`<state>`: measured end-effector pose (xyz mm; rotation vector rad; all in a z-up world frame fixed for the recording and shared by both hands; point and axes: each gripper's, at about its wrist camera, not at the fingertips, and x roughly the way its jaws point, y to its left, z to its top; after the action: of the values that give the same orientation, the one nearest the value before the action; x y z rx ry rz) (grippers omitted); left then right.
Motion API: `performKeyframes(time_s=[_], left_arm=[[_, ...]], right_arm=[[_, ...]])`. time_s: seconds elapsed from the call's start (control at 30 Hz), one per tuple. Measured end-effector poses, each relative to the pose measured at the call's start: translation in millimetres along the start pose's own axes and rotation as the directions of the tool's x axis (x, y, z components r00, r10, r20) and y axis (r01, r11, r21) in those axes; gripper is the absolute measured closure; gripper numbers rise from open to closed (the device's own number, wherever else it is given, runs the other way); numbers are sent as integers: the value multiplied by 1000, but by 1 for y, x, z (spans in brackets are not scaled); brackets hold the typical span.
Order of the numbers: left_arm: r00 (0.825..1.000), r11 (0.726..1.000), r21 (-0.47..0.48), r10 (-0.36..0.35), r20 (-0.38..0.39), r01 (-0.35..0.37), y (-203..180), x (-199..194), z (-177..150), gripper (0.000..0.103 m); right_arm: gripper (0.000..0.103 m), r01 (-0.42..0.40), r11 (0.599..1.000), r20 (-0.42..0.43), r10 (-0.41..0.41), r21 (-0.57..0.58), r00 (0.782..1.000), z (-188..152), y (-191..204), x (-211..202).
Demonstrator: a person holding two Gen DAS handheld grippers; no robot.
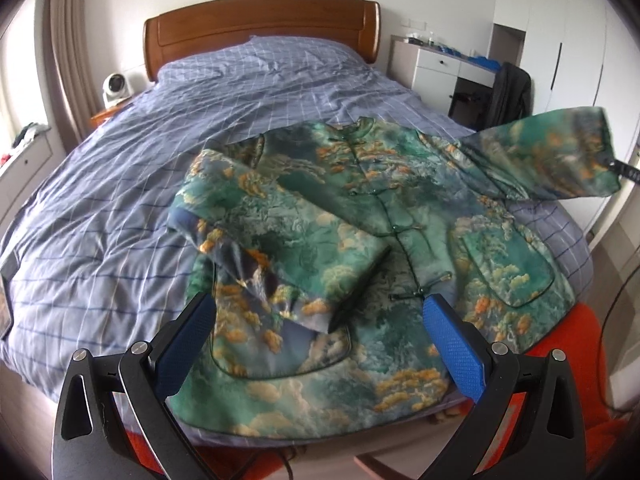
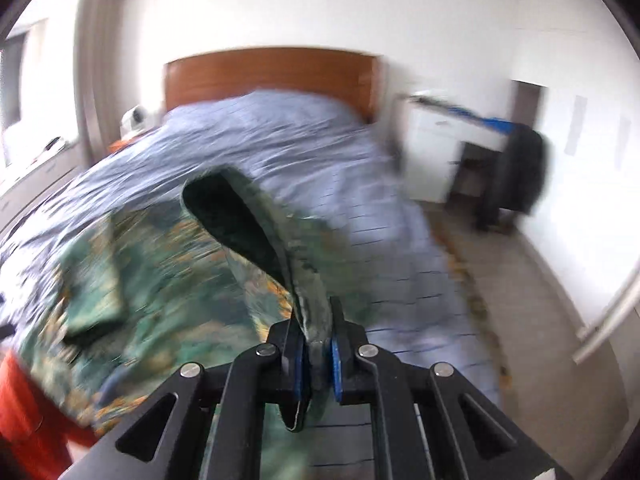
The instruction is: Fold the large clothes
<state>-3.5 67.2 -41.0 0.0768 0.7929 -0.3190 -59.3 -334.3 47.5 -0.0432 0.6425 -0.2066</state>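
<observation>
Jacket, green with orange and cream cloud patterns, lies face up on the near end of the bed, on top of the blue checked cover, its hem toward me and its collar toward the wooden headboard. One sleeve is folded across the chest, its cuff near the row of knot buttons down the front. My left gripper hangs above the hem with its blue-padded jaws spread wide, holding nothing. My right gripper is clenched on the cuff of the other sleeve; in the right wrist view the fabric is pinched between the blue pads and the dark lining of the opening gapes toward the camera. From the left wrist view I see that sleeve lifted off the bed out at the right side, stretched away from the jacket's shoulder. The right wrist view is smeared with blur. A white desk with a dark chair stands beyond the bed, against the wall.
</observation>
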Motion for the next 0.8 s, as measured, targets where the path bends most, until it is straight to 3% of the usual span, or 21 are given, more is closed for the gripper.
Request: performKeyframes(time_s=[0.13, 0.27, 0.37, 0.4, 0.43, 0.5, 0.63, 0.77, 0.8], left_arm=[[999, 999, 46, -17, 29, 16, 3, 6, 6, 0], [999, 984, 180, 6, 48, -15, -4, 11, 4, 0], [1000, 960, 279, 10, 14, -14, -10, 22, 0, 0], [1000, 954, 300, 6, -2, -5, -11, 26, -2, 0], [1000, 947, 322, -5, -28, 14, -12, 32, -4, 0], [997, 939, 340, -21, -72, 44, -14, 43, -6, 0], [989, 918, 386, -33, -146, 88, -20, 78, -8, 0], [982, 891, 447, 4, -187, 81, -25, 120, -7, 0], [979, 889, 449, 6, -202, 87, -23, 131, -6, 5]], right_arm=[[93, 103, 989, -15, -102, 104, 995, -3, -69, 7], [92, 165, 959, -81, -150, 228, 985, -21, -126, 38], [83, 187, 922, -123, -154, 338, 980, -38, -158, 49], [72, 205, 908, -131, -168, 365, 977, -44, -167, 48], [58, 232, 895, -135, -194, 382, 972, -49, -171, 46], [49, 265, 874, -128, -232, 407, 964, -60, -181, 43], [49, 285, 865, -121, -258, 412, 959, -72, -181, 27], [49, 217, 902, -83, -200, 373, 976, -76, -143, 11], [49, 196, 910, -75, -181, 366, 981, -77, -132, 9]])
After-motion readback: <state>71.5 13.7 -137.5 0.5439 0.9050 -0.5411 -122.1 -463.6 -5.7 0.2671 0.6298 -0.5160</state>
